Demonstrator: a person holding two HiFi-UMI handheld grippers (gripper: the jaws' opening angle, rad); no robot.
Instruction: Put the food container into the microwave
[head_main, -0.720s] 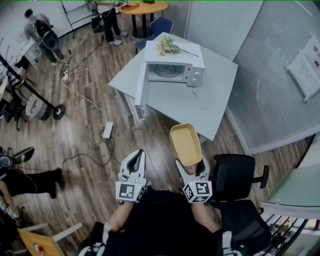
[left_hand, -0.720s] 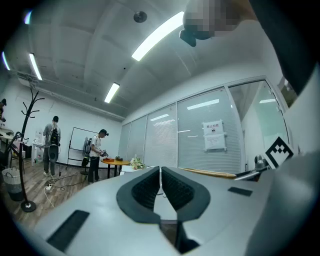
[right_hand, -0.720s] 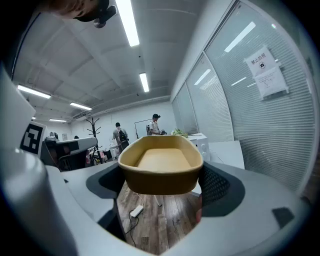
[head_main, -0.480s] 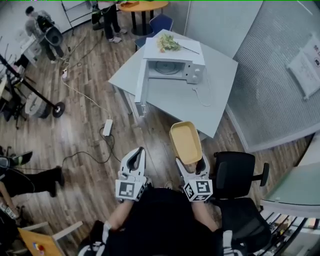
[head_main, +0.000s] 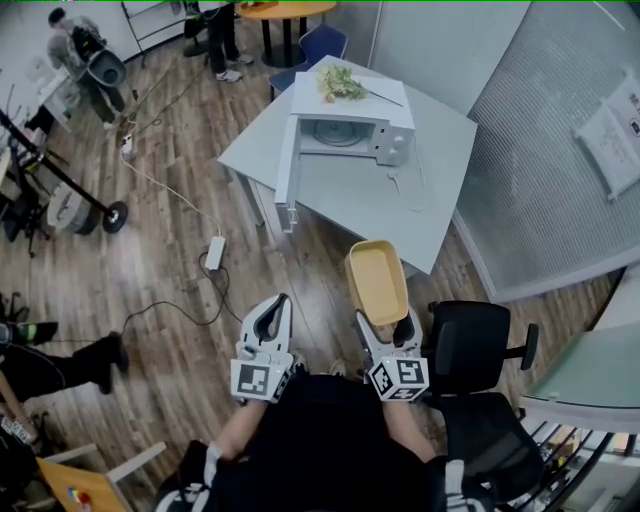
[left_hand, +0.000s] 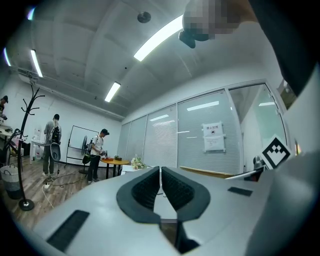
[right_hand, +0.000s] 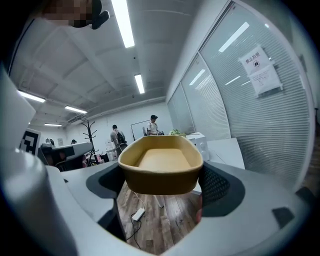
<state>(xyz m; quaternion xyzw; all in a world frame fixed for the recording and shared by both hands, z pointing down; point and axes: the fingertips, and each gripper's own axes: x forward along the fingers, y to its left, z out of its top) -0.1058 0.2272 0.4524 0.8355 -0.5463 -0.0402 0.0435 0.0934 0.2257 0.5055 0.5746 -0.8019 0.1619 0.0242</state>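
Transport is the step in hand: the right gripper (head_main: 384, 322) is clamped on the near end of the yellow food container (head_main: 376, 282), which is held out level, well short of the microwave (head_main: 345, 125) on the grey table (head_main: 440, 190). The left gripper (head_main: 272, 312) has its jaws pressed together on nothing. The microwave's door (head_main: 285, 170) stands open, and its cavity looks empty, though it is small here. The next move calls for closing the gap to the microwave and steering the container squarely through that opening.
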